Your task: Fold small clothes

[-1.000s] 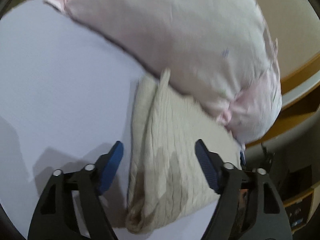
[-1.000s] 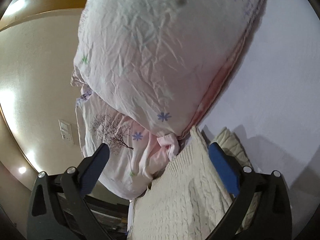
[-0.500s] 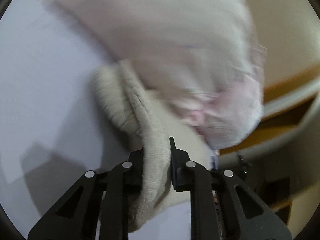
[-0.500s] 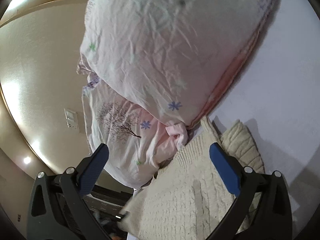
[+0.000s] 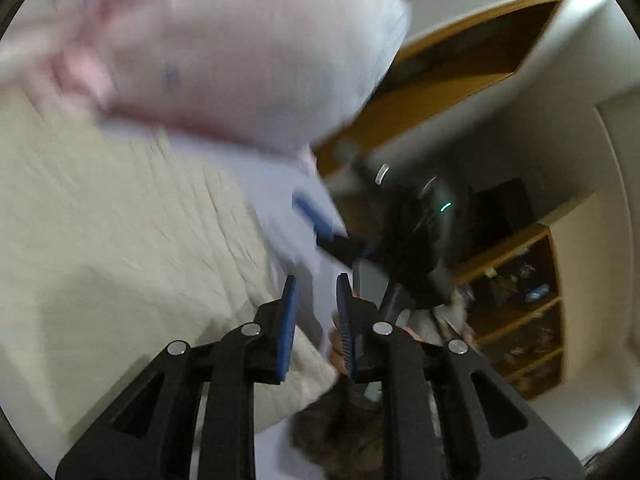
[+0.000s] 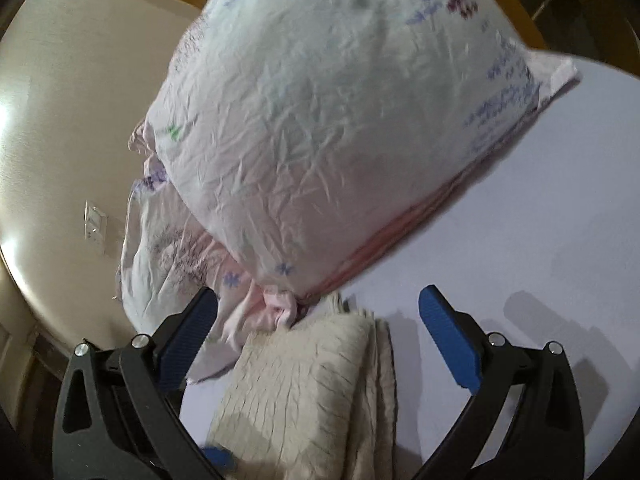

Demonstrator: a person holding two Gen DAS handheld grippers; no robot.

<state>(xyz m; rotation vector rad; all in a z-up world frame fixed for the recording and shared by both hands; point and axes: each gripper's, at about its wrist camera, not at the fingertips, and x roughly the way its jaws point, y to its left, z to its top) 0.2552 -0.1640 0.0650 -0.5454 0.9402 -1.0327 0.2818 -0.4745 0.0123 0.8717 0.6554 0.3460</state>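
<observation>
A folded cream cable-knit garment point(image 6: 320, 392) lies on the white table point(image 6: 540, 216), its far end touching a big pink-and-white printed pillow point(image 6: 340, 120). My right gripper point(image 6: 316, 340) is open, its blue pads wide apart over the garment's far end, holding nothing. In the blurred left wrist view the garment point(image 5: 120, 260) fills the left side under the pillow point(image 5: 240, 48). My left gripper point(image 5: 316, 312) has its pads a narrow gap apart with no cloth between them, at the garment's right edge. The right gripper point(image 5: 400, 240) shows ahead of it.
A beige wall with a light switch point(image 6: 94, 228) lies left of the table edge. Wooden shelves point(image 5: 516, 312) with small items stand to the right in the left wrist view. A wooden bed frame or ledge point(image 5: 460, 60) runs behind the pillow.
My left gripper closed on the garment's fold half a second ago, then let it go and swung right; its pads are slightly apart now. The garment lies more folded. My right gripper stayed open.
</observation>
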